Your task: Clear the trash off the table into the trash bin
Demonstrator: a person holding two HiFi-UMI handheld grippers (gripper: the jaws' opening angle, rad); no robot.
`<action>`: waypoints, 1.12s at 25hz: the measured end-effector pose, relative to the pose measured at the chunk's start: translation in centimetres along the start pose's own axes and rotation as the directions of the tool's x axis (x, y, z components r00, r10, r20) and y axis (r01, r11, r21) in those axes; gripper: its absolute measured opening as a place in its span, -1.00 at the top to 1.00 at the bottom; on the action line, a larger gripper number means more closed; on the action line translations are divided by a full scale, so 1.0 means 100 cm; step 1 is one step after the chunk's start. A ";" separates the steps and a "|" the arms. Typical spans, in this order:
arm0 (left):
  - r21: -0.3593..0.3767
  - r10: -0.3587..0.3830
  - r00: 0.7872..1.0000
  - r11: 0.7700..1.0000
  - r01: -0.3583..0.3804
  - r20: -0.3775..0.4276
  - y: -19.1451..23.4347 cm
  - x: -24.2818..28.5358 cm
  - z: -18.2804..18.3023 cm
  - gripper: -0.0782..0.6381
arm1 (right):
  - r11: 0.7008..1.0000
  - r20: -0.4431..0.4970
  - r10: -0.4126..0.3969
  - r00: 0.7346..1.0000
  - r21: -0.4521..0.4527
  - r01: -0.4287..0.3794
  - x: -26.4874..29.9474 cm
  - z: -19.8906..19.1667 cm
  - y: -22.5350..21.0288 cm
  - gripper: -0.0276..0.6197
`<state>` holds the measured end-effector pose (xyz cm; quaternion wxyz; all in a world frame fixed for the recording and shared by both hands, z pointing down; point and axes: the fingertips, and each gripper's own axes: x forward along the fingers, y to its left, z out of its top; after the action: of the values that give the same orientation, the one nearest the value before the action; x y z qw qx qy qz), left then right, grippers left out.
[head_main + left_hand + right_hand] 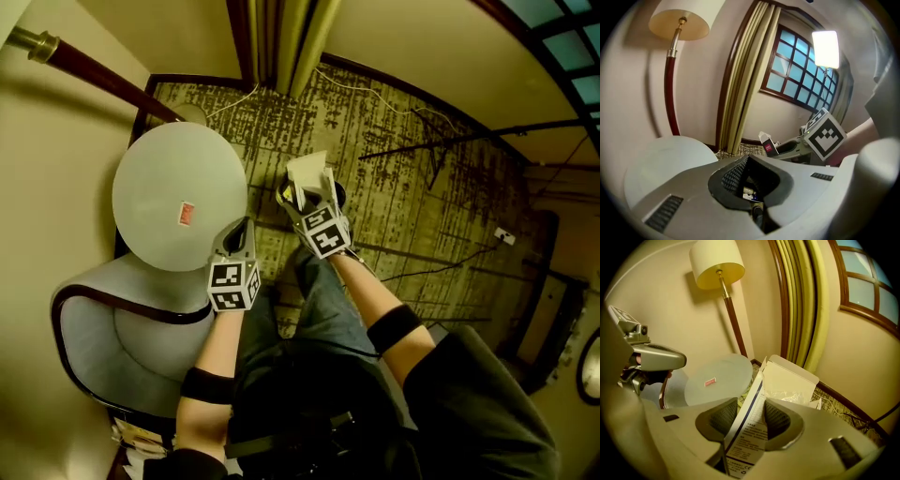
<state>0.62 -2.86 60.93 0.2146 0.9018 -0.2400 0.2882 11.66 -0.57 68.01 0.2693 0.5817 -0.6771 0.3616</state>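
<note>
Right gripper [745, 413] is part open, its pads clamped on a white cardboard box [787, 376] with a blue stripe. The box's top flap is open, with crumpled clear plastic inside, and it sticks up past the gripper tips. Left gripper [750, 164] has its jaws closed together, with nothing clearly held; its tip is just beside the rim of the round white worktop [159, 187]. A small red packet [187, 214] lies flat on the worktop, left of the left gripper and ahead-left of the right gripper. Under both grippers is patterned carpet [403, 187]. A grey chair [112, 328] stands behind the left gripper, touching the worktop edge. A floor lamp [717, 263] and yellow-green curtains [797, 301] stand ahead of the grippers. A dark-framed window [801, 75] is to the right of the curtains.
</note>
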 end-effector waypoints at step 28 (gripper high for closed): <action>-0.002 -0.079 0.965 0.997 0.081 -0.251 -0.011 0.298 -0.235 0.78 | 0.982 -0.287 0.191 0.939 0.046 -0.186 0.267 -0.278 -0.108 0.34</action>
<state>12.89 1.17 96.62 0.2507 0.8681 -0.1732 0.3919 15.96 5.24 107.37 0.3245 0.4573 -0.6796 0.4730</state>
